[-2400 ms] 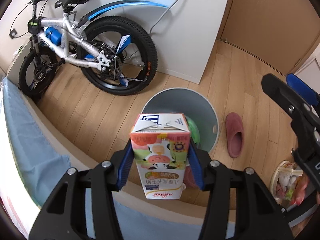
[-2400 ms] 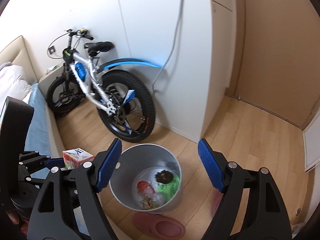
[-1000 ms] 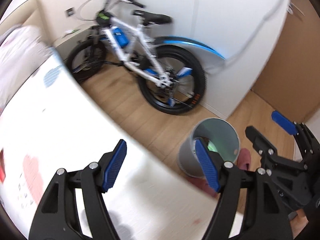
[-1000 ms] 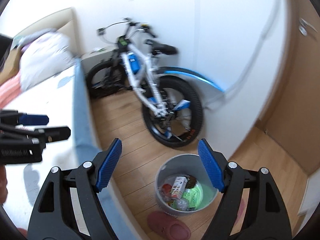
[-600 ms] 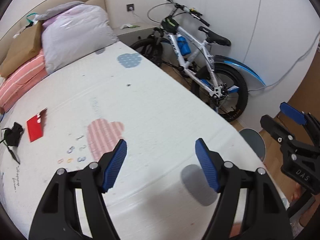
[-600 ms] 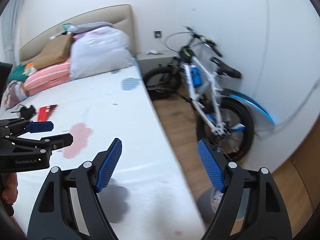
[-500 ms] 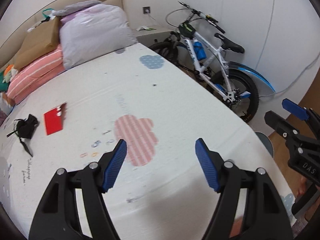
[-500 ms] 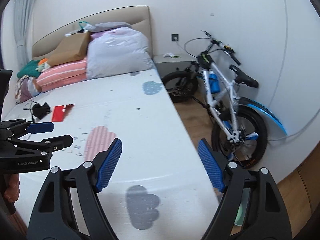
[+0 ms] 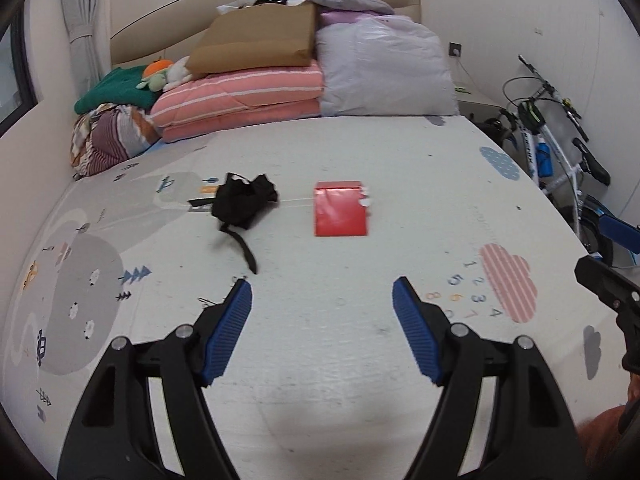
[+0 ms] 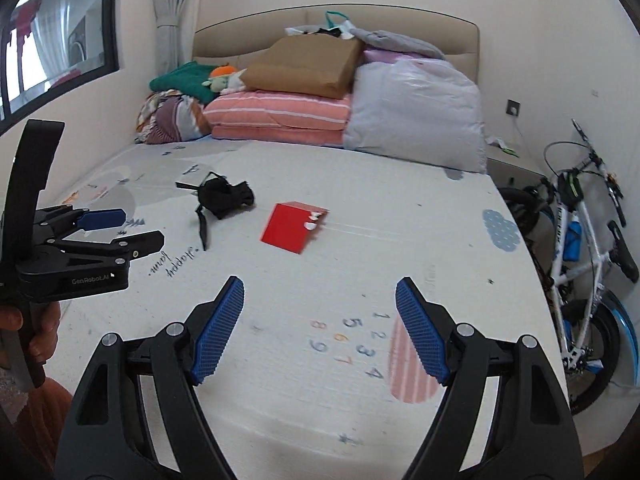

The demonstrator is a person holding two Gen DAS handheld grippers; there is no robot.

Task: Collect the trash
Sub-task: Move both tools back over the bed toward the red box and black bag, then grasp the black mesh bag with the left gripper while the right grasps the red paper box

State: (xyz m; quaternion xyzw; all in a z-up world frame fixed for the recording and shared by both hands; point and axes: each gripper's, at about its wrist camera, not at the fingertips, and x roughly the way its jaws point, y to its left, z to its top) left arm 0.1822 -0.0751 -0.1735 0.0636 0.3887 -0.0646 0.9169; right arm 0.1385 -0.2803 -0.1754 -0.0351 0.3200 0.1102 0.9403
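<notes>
- Both grippers empty and aimed across the bed, hunting for the next bit of trash.
- Left gripper: blue fingers spread wide apart, nothing between them, hovering above the printed mat.
- Right gripper: same story, fingers wide apart, nothing held.
- Two candidates lying out ahead on the mat: a flat red packet near the middle, and a crumpled black item with a trailing strap just to its left, the two apart from each other.
- From the right wrist view, red packet dead ahead; black item nearer the left gripper, seen side-on at the left edge.
- Step in hand, by the look of it: approach for the next pick, no contact yet.
- Next move likely calls for a reach forward and down onto one piece; flat packet hugging the mat, so probably a low, edge-on pinch; black bundle bulkier and easier to clamp.
- Strap likely to dangle on the lift.
- No bin visible from either wrist right now; bicycle beside the bed on the right.
</notes>
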